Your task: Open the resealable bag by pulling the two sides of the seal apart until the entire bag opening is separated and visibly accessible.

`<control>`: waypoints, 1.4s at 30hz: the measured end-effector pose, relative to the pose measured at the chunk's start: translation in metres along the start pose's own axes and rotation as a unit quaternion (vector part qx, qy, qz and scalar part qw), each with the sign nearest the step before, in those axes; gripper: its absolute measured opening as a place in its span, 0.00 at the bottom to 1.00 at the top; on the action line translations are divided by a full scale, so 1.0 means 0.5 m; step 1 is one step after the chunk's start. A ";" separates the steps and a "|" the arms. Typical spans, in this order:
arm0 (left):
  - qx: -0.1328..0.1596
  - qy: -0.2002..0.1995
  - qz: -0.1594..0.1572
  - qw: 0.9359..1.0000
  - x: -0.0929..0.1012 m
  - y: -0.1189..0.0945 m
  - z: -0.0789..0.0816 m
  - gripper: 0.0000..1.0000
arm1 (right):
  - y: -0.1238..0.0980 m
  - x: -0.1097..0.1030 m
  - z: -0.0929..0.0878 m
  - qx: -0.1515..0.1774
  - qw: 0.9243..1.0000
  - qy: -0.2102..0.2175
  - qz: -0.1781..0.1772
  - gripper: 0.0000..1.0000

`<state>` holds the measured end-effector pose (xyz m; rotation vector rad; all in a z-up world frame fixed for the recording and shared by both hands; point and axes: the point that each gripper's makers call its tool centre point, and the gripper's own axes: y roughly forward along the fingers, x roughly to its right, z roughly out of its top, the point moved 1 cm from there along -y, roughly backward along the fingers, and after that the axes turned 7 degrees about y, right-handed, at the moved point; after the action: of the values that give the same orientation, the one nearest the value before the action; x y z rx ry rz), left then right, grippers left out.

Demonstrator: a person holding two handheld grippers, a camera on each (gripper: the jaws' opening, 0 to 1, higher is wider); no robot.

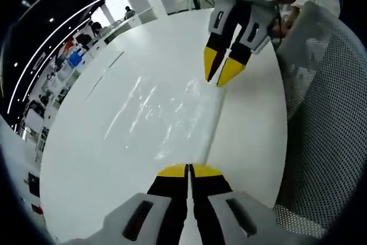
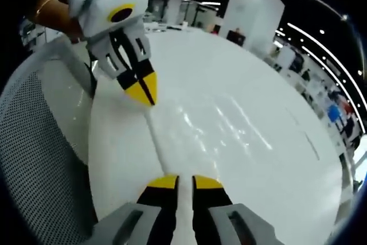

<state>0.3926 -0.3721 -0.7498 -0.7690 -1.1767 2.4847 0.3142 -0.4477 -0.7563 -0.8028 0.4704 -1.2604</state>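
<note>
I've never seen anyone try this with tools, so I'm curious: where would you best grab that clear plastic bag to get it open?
Grip the bag at its seal strip, the straight ridge along the near edge. It lies flat on the white table, so come in low from the edge. The left claw and right claw appear to pinch opposite ends.

The left tool (image 1: 189, 170) has its two yellow tips pressed tight together, with no gap between them. In the right gripper view this same tool (image 2: 143, 91) comes in from the far left, tips pointing down, and a hand (image 2: 54, 18) holds it from behind. The right tool (image 2: 185, 182) has a small gap between its yellow tips. In the left gripper view it (image 1: 222, 68) reaches down from the far right, tips a little apart.
</note>
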 end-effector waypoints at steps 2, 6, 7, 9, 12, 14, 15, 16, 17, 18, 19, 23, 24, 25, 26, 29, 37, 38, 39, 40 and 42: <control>0.000 0.001 0.002 1.000 -0.012 0.007 0.001 0.00 | 0.006 0.009 0.000 -0.002 1.000 0.000 0.000 0.04; -0.006 0.016 0.004 1.000 -0.032 0.021 0.000 0.00 | 0.018 0.033 0.006 -0.001 1.000 0.010 -0.005 0.04; -0.007 0.016 0.004 1.000 -0.037 0.024 0.000 0.00 | 0.021 0.040 0.008 0.001 1.000 0.015 -0.006 0.04; -0.006 0.014 0.006 1.000 -0.050 0.030 0.003 0.00 | 0.026 0.049 0.008 0.000 1.000 0.017 -0.006 0.05; -0.007 0.011 0.010 1.000 -0.069 0.037 0.004 0.00 | 0.032 0.072 0.011 0.002 1.000 0.027 -0.012 0.05; -0.006 0.008 0.012 1.000 -0.079 0.043 0.003 0.00 | 0.034 0.080 0.012 0.002 0.999 0.031 -0.015 0.05; -0.006 0.005 0.013 1.000 -0.087 0.046 0.004 0.00 | 0.036 0.088 0.013 0.004 0.999 0.035 -0.018 0.05; -0.006 0.005 0.014 1.000 -0.094 0.049 0.003 0.00 | 0.037 0.093 0.014 0.005 0.999 0.037 -0.019 0.04; -0.006 0.007 0.014 1.000 -0.098 0.051 0.003 0.00 | 0.039 0.100 0.014 0.006 0.999 0.042 -0.021 0.04; -0.006 0.007 0.015 1.000 -0.100 0.052 0.003 0.00 | 0.040 0.106 0.014 0.007 0.999 0.046 -0.023 0.04; -0.009 0.015 0.020 1.000 -0.110 0.055 0.003 0.00 | 0.041 0.110 0.015 0.008 0.998 0.049 -0.025 0.04; -0.012 0.037 0.021 0.999 -0.124 0.062 0.002 0.00 | 0.044 0.122 0.019 0.017 0.997 0.070 -0.025 0.05; -0.014 0.038 0.022 0.999 -0.130 0.064 0.001 0.00 | 0.045 0.123 0.020 0.016 0.997 0.070 -0.025 0.05; -0.014 0.037 0.022 0.999 -0.133 0.066 0.001 0.00 | 0.047 0.126 0.020 0.017 0.997 0.071 -0.026 0.05; -0.015 0.037 0.023 0.999 -0.138 0.068 0.000 0.00 | 0.049 0.128 0.020 0.016 0.997 0.071 -0.028 0.05; -0.015 0.035 0.025 0.999 -0.148 0.071 -0.001 0.00 | 0.051 0.130 0.025 0.020 0.997 0.074 -0.029 0.05; 0.012 0.010 0.029 0.999 -0.148 0.059 0.020 0.10 | 0.046 0.128 0.032 0.028 0.996 0.078 -0.031 0.06; 0.013 0.006 0.028 1.000 -0.147 0.057 0.021 0.14 | 0.042 0.127 0.033 0.030 0.996 0.078 -0.032 0.06; 0.012 0.006 0.029 0.999 -0.146 0.055 0.020 0.16 | 0.039 0.127 0.035 0.032 0.996 0.079 -0.033 0.06; 0.011 0.005 0.030 0.999 -0.145 0.053 0.020 0.17 | 0.036 0.126 0.036 0.034 0.996 0.082 -0.033 0.07; 0.014 -0.004 0.035 0.999 -0.142 0.043 0.020 0.17 | 0.025 0.125 0.037 0.041 0.994 0.091 -0.036 0.08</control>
<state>0.4443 -0.4250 -0.7370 -0.8054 -1.1355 2.5571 0.3524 -0.5015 -0.7469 -0.6432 0.5372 -1.4190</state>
